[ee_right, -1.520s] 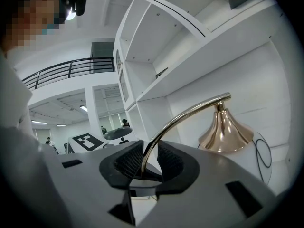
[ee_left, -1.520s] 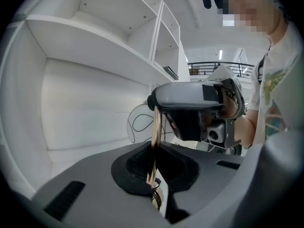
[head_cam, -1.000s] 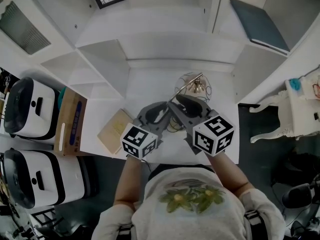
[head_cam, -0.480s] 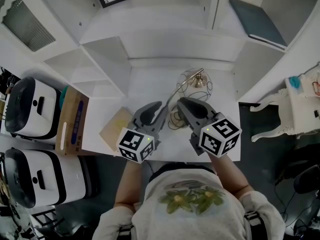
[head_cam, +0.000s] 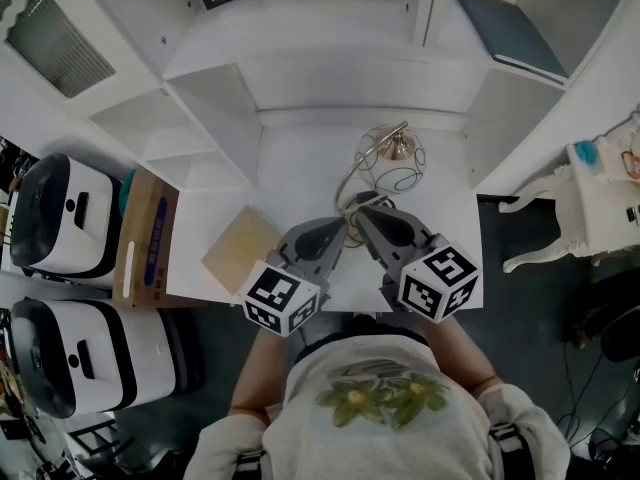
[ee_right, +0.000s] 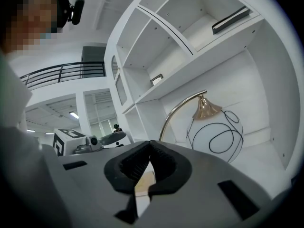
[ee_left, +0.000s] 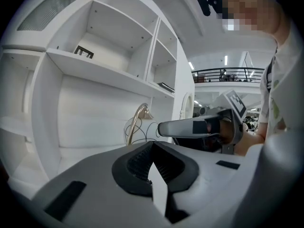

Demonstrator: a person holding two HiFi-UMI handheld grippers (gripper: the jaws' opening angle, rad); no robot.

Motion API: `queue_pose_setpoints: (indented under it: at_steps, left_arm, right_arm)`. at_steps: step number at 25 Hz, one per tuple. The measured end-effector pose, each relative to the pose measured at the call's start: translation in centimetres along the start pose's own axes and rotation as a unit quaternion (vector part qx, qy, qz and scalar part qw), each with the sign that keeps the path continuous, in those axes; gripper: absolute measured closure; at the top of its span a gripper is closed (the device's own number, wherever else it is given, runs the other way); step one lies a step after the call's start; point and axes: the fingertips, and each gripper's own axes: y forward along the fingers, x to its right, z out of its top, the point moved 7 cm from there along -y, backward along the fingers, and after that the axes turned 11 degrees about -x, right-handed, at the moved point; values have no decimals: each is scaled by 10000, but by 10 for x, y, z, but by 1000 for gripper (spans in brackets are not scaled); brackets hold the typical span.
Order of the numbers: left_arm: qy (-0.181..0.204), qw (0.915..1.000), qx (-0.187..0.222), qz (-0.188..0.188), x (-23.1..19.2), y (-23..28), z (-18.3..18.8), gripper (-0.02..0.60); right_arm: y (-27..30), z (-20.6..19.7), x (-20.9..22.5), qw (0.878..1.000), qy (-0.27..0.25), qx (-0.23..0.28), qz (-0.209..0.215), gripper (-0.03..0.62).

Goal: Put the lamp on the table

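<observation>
Right tongs point(ee_right: 149, 145), jaws together and empty, before gold-armed wire-globe lamp point(ee_right: 214, 133) upright on white desk point(ee_right: 259, 161); left tongs point(ee_right: 118, 137) left of lamp; dark book point(ee_right: 230, 19) shelved above lamp.

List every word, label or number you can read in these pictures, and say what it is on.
No text here can be read.
Cardboard box: blue print, too small and blurred to read.
Marker cubes: black-and-white square patterns only, no words.
</observation>
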Motion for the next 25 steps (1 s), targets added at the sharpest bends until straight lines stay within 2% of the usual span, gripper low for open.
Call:
queue_pose_setpoints:
  at_steps: [8, 18, 25]
  left_arm:
    - [15, 9999, -87, -92, 14, -18, -8, 552]
    - [95, 9997, -130, -186, 29, -41, -19, 552]
    - [211, 9996, -147, -96, 35, -57, -25, 552]
  right_arm:
    - [-16, -16, -21, 9998, 72, 112, -174, 563]
    - [-31, -28, -54, 9986, -125, 363, -359, 563]
    - [-41, -28, -77, 9958, -413, 677, -454, 563]
